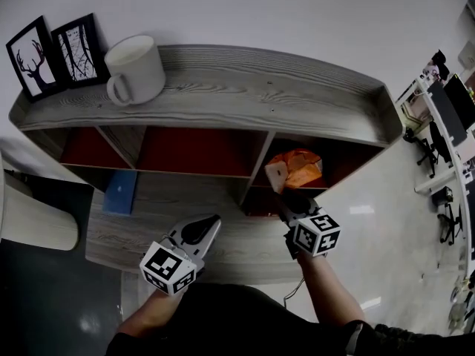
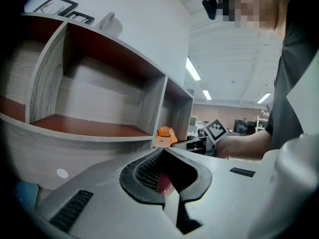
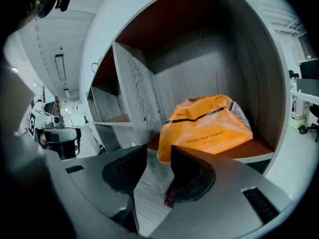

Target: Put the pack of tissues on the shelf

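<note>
While pack of tissues point(image 3: 207, 126) lies on shelf point(image 3: 134, 93) — just beyond right gripper point(image 3: 158, 152) | fingers spread, empty | left gripper point(image 2: 162, 151) fingers clenched

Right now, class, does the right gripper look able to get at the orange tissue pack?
Probably yes: the right gripper stands open, facing the orange tissue pack in its compartment, nothing between.

No legible text. One dark printed line runs across the orange pack of tissues point(image 3: 207, 131), too blurred to read.
</note>
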The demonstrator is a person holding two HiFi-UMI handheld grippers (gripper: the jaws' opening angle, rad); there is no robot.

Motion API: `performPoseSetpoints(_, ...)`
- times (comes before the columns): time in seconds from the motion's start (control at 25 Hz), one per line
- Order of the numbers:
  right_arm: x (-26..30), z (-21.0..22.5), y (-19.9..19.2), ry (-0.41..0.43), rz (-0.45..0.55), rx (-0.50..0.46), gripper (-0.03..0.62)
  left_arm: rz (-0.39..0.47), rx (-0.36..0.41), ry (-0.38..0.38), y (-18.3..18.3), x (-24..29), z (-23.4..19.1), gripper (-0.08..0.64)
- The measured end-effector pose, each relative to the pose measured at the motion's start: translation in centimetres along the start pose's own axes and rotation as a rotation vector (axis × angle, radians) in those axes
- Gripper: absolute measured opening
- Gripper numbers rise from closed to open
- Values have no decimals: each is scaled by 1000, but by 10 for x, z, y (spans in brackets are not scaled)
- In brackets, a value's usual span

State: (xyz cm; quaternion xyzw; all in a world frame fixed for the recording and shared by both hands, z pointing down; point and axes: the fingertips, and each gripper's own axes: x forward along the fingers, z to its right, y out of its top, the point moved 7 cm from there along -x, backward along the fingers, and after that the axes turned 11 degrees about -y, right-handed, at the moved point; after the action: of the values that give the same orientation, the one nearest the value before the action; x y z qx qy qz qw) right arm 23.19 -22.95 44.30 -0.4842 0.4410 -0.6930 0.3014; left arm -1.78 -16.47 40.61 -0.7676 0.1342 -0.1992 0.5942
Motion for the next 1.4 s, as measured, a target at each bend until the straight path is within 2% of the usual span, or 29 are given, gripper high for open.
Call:
performPoseSetpoints(0.24,9,-8,19,35,35,-43,149,-6,3,26,-4,-4,6,14)
performPoseSetpoints(0.64,-45,-13,26,121,130,-17,146,3,40,50,6,-1,36,14)
performPoseSetpoints(0.84,-73,-25,30,176,174,-19,112,17,77,45,21,-1,46,14)
performPoseSetpoints(1.08,-96,-51,30,196,203,-24,94,42,97,34,29,-16,44,14)
performPoseSetpoints(1.4,-104,-89,23,219,210,44,44,33,106,39,32,-58,33,14)
